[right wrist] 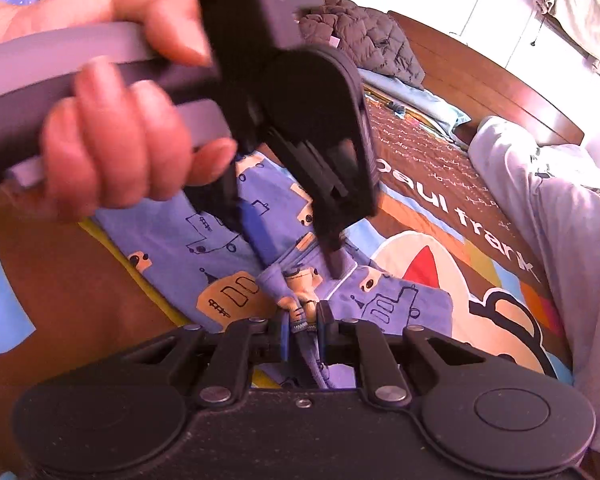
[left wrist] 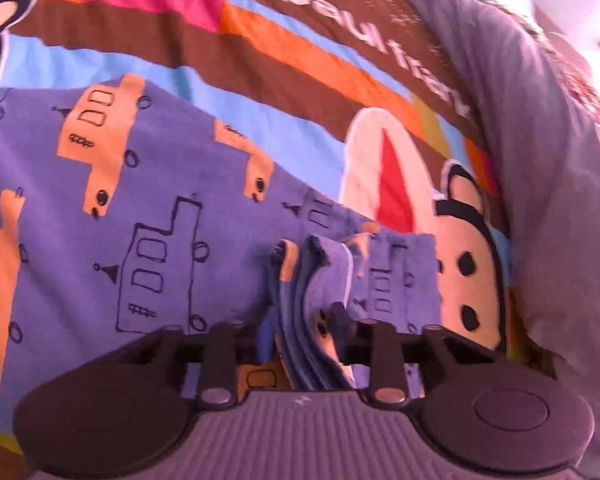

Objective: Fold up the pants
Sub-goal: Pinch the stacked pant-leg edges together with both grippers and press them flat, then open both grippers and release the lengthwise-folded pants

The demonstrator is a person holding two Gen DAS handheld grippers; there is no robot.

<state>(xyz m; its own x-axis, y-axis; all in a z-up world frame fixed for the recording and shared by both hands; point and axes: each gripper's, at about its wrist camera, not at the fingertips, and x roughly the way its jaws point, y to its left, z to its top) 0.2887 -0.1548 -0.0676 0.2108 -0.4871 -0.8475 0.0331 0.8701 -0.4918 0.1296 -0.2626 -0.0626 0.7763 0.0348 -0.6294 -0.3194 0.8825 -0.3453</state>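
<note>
The pants (left wrist: pixel 140 184) are purple-blue with orange and outlined robot prints and lie on a colourful bedspread (left wrist: pixel 260 52). In the left wrist view my left gripper (left wrist: pixel 302 332) is shut on a bunch of stacked fabric edges that fills the gap between its fingers. The right wrist view shows my right gripper (right wrist: pixel 303 332) shut on a gathered fold of the pants (right wrist: pixel 396 304) close to the camera. Just beyond it, my left gripper (right wrist: pixel 300 264) points down onto the same bunched edge, held by a person's hand (right wrist: pixel 120 140). The two grippers sit very close together.
A pale grey duvet (right wrist: pixel 560 208) is heaped along the bed's right side (left wrist: pixel 540 160). A dark quilted jacket (right wrist: pixel 360 36) and a light blue pillow (right wrist: pixel 420 100) lie at the far end by the wooden bed frame (right wrist: pixel 480 76).
</note>
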